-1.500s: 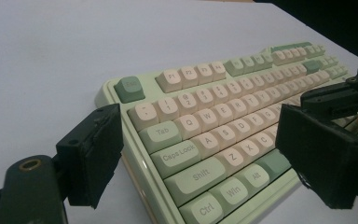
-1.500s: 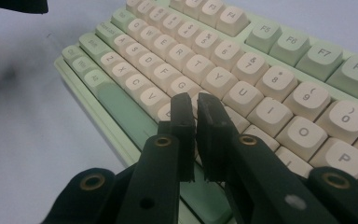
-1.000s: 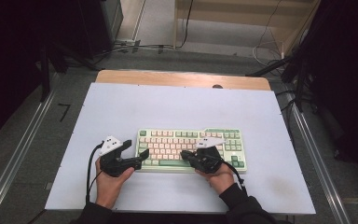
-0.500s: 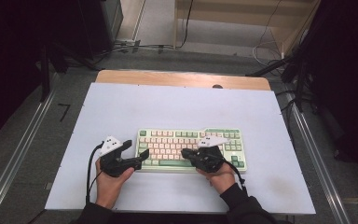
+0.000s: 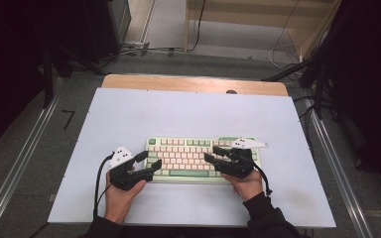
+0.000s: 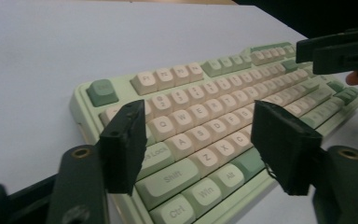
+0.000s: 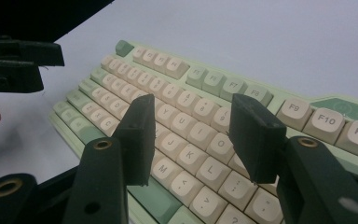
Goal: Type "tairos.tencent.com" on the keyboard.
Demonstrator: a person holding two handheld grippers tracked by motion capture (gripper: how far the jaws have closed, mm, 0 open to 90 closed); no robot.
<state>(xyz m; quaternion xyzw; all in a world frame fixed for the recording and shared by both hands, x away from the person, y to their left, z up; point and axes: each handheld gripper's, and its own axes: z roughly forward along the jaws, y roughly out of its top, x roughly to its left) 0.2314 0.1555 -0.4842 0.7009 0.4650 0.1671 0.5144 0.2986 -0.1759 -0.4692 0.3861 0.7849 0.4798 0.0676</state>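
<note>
Green-and-cream keyboard [image 5: 202, 157] sits flat mid-surface [image 5: 188, 116]; left tool [image 5: 147, 166] and right tool [image 5: 212, 153] both hang wide open, holding nothing; looks rigid, fairly hefty, keycaps pop off easily; I'd grab the case's short ends.

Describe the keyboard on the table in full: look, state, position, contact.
The keyboard is a compact mechanical-looking board with a pale green case, cream letter keys and green modifier keys, apparently plastic. It lies flat on the white table, near the person's edge, long side across. The left gripper and right gripper hover open over its ends; contact cannot be told.
</note>
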